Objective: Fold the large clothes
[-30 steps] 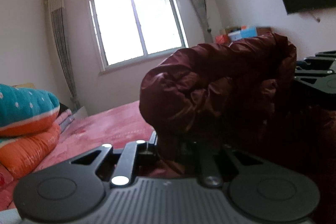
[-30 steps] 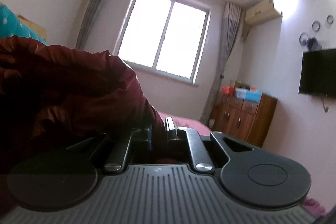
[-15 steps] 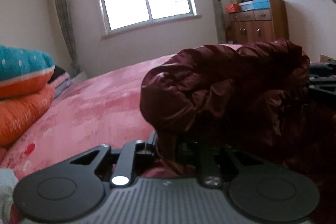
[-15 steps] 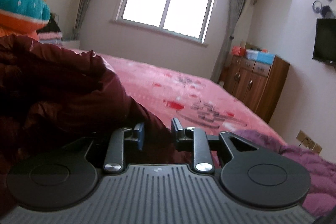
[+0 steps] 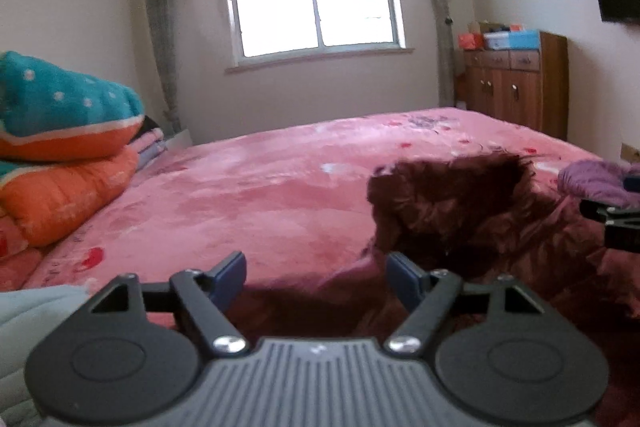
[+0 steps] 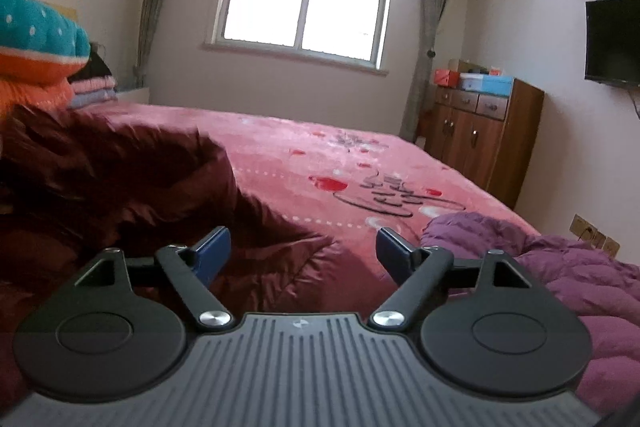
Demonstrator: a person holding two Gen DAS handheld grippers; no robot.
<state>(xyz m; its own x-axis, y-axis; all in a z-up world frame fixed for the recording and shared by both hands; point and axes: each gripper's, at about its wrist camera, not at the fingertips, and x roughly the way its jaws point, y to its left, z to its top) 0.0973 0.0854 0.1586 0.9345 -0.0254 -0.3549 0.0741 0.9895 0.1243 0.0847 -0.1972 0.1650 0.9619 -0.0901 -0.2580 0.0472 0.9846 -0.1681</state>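
Both claws have just sprung open — the left claw (image 5: 316, 277) and the right claw (image 6: 302, 251) stand wide, pads pressing on nothing. The maroon jacket (image 5: 460, 211) lies crumpled on the pink bed (image 5: 260, 187), just ahead of them — a purple garment (image 6: 540, 267) beside it.

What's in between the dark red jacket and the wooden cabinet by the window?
In the right wrist view, only bare pink bedspread lies between the dark red jacket and the wooden cabinet.
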